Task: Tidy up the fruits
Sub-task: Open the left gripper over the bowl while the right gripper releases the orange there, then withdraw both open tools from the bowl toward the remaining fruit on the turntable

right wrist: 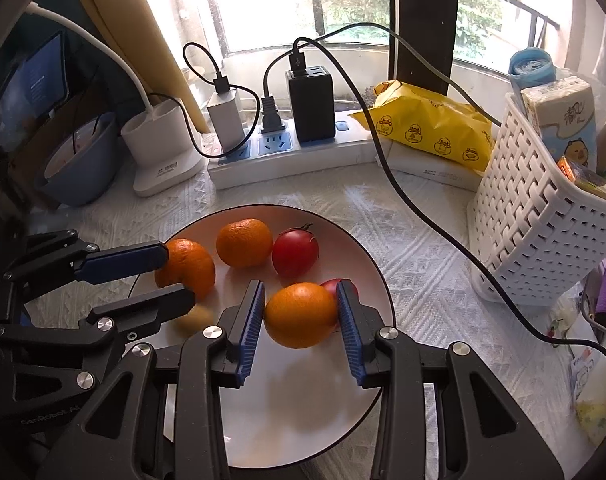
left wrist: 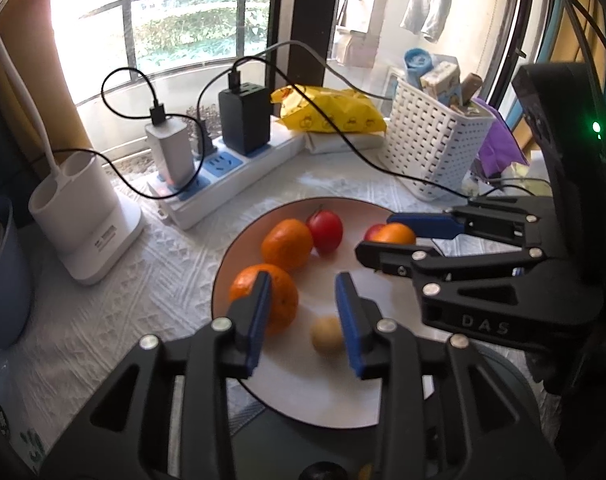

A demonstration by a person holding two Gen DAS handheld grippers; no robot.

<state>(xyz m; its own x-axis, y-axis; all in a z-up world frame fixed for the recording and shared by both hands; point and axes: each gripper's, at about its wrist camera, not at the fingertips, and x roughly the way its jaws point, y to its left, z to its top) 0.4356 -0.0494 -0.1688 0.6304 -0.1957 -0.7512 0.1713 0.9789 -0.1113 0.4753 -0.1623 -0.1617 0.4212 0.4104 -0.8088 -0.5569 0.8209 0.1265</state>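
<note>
A white plate [right wrist: 367, 276] [left wrist: 367, 396] holds several fruits. My right gripper [right wrist: 299, 312] is shut on an orange [right wrist: 301, 314] just above the plate; it also shows in the left wrist view [left wrist: 377, 234] with that orange [left wrist: 395, 234]. A red fruit [right wrist: 330, 285] sits behind the orange. My left gripper [left wrist: 303, 312] is open and empty over the plate, beside an orange [left wrist: 279, 292] and a small yellowish fruit [left wrist: 326, 334]; in the right wrist view it [right wrist: 175, 276] flanks that orange [right wrist: 191, 264]. Another orange [right wrist: 244, 242] and a red tomato [right wrist: 295, 252] lie farther back.
A white power strip [right wrist: 287, 160] with chargers and cables lies behind the plate. A white basket [right wrist: 535, 232] stands at the right, a yellow bag [right wrist: 427, 124] behind it, a white lamp base [right wrist: 163, 148] and blue bowl [right wrist: 79, 168] at the left. A black cable [right wrist: 443, 236] crosses the tablecloth.
</note>
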